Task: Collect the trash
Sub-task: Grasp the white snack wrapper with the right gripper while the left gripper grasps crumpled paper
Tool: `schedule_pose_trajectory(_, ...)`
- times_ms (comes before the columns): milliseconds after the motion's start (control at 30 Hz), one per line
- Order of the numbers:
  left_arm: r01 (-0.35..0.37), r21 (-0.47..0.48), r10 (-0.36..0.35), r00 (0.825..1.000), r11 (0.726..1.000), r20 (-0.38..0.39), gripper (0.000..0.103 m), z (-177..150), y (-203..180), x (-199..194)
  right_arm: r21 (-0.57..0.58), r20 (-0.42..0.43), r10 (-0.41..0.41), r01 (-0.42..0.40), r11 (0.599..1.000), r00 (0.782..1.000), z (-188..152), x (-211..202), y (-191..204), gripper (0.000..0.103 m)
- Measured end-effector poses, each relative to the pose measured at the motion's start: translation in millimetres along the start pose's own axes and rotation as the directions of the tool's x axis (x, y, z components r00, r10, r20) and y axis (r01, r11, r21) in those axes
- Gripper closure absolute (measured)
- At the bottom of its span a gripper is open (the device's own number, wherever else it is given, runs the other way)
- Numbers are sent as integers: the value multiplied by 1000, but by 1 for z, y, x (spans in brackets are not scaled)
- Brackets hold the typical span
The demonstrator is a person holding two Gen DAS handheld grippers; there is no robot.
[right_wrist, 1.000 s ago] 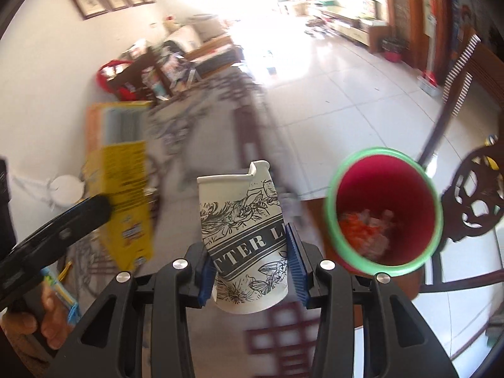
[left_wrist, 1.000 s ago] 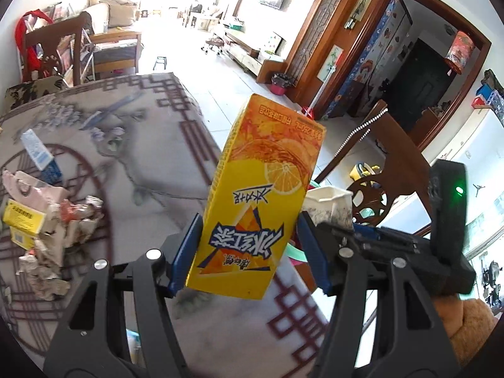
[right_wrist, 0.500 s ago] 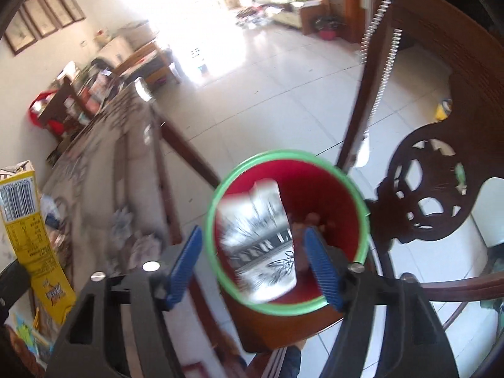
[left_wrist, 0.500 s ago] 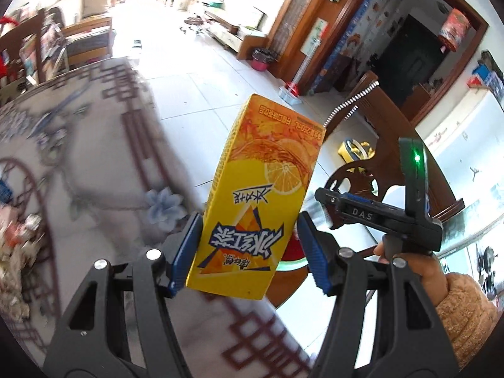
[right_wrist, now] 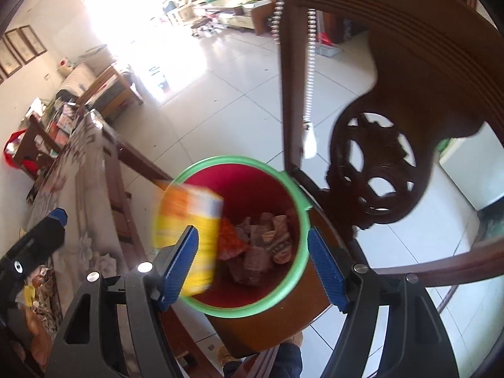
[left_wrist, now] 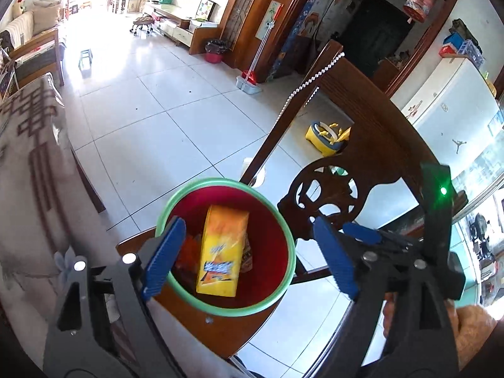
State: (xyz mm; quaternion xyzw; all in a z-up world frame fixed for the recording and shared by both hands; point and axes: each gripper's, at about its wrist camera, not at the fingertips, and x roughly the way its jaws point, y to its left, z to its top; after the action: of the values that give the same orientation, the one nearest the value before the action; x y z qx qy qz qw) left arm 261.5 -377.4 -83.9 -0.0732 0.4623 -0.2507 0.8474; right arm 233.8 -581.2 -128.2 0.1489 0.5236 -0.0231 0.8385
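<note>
A red bin with a green rim stands on a wooden chair seat. A yellow-orange drink carton is loose and dropping into it; in the right wrist view the carton is blurred at the bin's left rim. Crumpled paper and the printed paper cup lie in the bin's bottom. My left gripper is open and empty above the bin. My right gripper is open and empty over the bin too.
The carved dark wooden chair back rises right behind the bin. The patterned table lies to the left, with more trash on it. Tiled floor stretches beyond.
My left gripper has swung from the table over the bin and opened, letting go of the carton, which now falls in. My right gripper opened and the cup dropped into the bin.
</note>
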Motion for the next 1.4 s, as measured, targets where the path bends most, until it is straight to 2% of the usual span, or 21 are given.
schedule_pose_trajectory(100, -1, -9, 2, 1000, 1000, 23, 21, -1, 3, -15, 4, 19, -5, 5, 1000, 1000, -3, -10, 1, 33)
schedule_pose_trajectory(233, -66, -33, 69, 993, 997, 93, 21, -10, 19, -61, -29, 40, 22, -21, 999, 999, -10, -25, 20, 33)
schedule_pose_trajectory(367, -127, -117, 145, 977, 985, 157, 21, -32, 46, -116, -98, 43, 70, -65, 993, 997, -23, -36, 57, 33)
schedule_pose_trajectory(500, -190, -210, 230, 955, 959, 189, 21, -67, 76, -168, -197, 22, 116, -109, 974, 993, -46, -43, 106, 33)
schedule_pose_trajectory(600, -250, -271, 305, 934, 930, 188, 21, -99, 102, -204, -278, -22, 154, -154, 948, 988, -69, -47, 145, 33)
schedule_pose_trajectory(700, -305, -336, 377, 910, 891, 172, 21, -131, 134, -237, -389, -108, 186, -214, 896, 977, -104, -47, 193, 29)
schedule_pose_trajectory(767, -344, -385, 429, 889, 856, 162, 21, -152, 157, -260, -433, -151, 201, -247, 867, 968, -125, -46, 217, 28)
schedule_pose_trajectory(833, -366, -440, 468, 871, 820, 147, 21, -172, 180, -280, -468, -218, 217, -297, 832, 951, -150, -42, 246, 28)
schedule_pose_trajectory(900, -371, -492, 489, 862, 788, 134, 21, -189, 201, -299, -488, -275, 230, -341, 803, 934, -172, -39, 271, 28)
schedule_pose_trajectory(967, -378, -521, 505, 854, 766, 123, 21, -204, 217, -313, -499, -315, 239, -374, 782, 919, -190, -36, 292, 28)
schedule_pose_trajectory(1033, -392, -533, 522, 845, 750, 114, 21, -217, 231, -327, -493, -368, 255, -420, 762, 894, -206, -33, 311, 28)
schedule_pose_trajectory(1133, -395, -544, 528, 842, 740, 107, 21, -231, 247, -340, -424, -487, 273, -498, 756, 829, -235, -16, 336, 28)
schedule_pose_trajectory(1200, -392, -549, 525, 845, 738, 103, 21, -239, 256, -346, -417, -533, 241, -499, 759, 811, -255, -5, 351, 32)
schedule_pose_trajectory(1233, -390, -548, 521, 847, 740, 101, 21, -243, 262, -350, -431, -544, 213, -488, 759, 811, -266, 1, 360, 39)
schedule_pose_trajectory(1300, -390, -540, 514, 852, 746, 95, 21, -247, 267, -352, -450, -547, 183, -471, 759, 817, -279, 8, 372, 46)
schedule_pose_trajectory(1400, -391, -528, 504, 860, 753, 82, 21, -252, 274, -349, -491, -531, 137, -435, 755, 837, -294, 14, 389, 48)
